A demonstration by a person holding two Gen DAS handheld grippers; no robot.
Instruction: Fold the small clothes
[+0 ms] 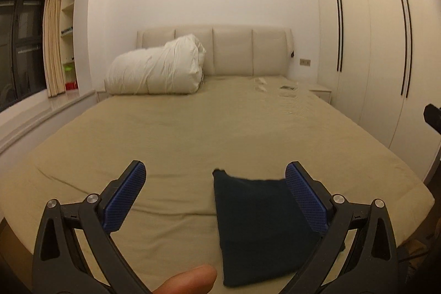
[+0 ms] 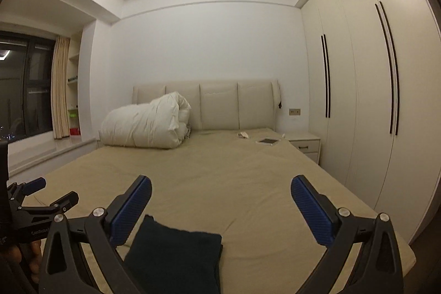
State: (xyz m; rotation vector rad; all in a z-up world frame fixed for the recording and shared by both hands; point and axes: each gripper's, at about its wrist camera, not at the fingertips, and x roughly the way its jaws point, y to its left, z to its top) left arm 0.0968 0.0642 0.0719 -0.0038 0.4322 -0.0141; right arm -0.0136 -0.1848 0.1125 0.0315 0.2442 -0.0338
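A dark navy garment [image 1: 259,228] lies folded into a flat rectangle on the tan bed sheet [image 1: 193,134] near the bed's front edge. My left gripper [image 1: 215,172] is open and empty above the bed, with the garment under its right finger. In the right wrist view the garment [image 2: 176,258] lies low between the fingers, close to the left one. My right gripper [image 2: 220,186] is open and empty above it. The left gripper [image 2: 49,192] also shows at the left edge of the right wrist view.
A rolled white duvet [image 1: 157,68] lies at the head of the bed by the padded headboard [image 1: 215,51]. Small items and a flat device [image 2: 266,141] lie at the far right of the bed. A wardrobe [image 2: 372,101] lines the right wall. A window ledge [image 1: 41,112] runs along the left.
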